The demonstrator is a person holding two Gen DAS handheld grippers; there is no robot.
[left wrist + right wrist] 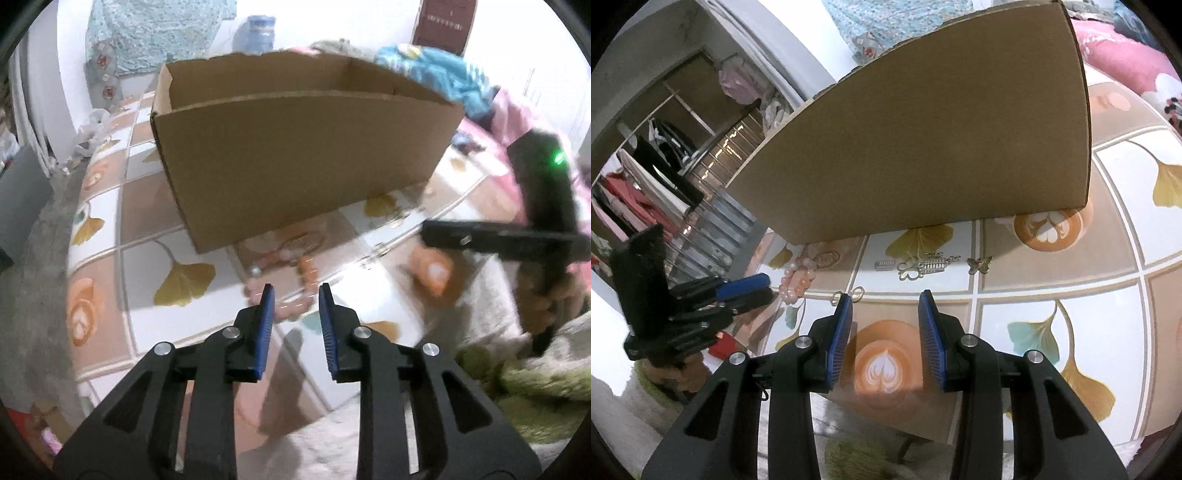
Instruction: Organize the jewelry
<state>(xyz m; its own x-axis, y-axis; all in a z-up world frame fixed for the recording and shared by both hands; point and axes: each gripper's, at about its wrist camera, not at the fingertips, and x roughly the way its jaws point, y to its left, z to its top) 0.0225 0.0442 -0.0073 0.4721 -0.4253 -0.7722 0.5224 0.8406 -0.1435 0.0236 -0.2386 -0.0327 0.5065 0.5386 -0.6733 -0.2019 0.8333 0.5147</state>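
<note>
An open cardboard box [295, 147] [923, 147] stands on the patterned tabletop. In front of it lies a pink and orange bead bracelet [295, 269] [796, 282]. My left gripper [296, 291] [767, 288] hovers just over the beads, its jaws apart and nothing pressed between the blue pads. Gold pieces lie in a row by the box: a small bar [885, 264], a clover with an abacus charm [923, 266] and a butterfly [979, 264]. A small gold loop [849, 294] lies by my right gripper [885, 299], which is open and holds nothing; the left wrist view shows it blurred [498, 240].
The tablecloth [1071, 332] has a tile, leaf and latte print. Fluffy green-white fabric [535, 387] lies at the near table edge. Pink bedding [1126, 55] sits behind the box. A red item [726, 345] lies under the left gripper.
</note>
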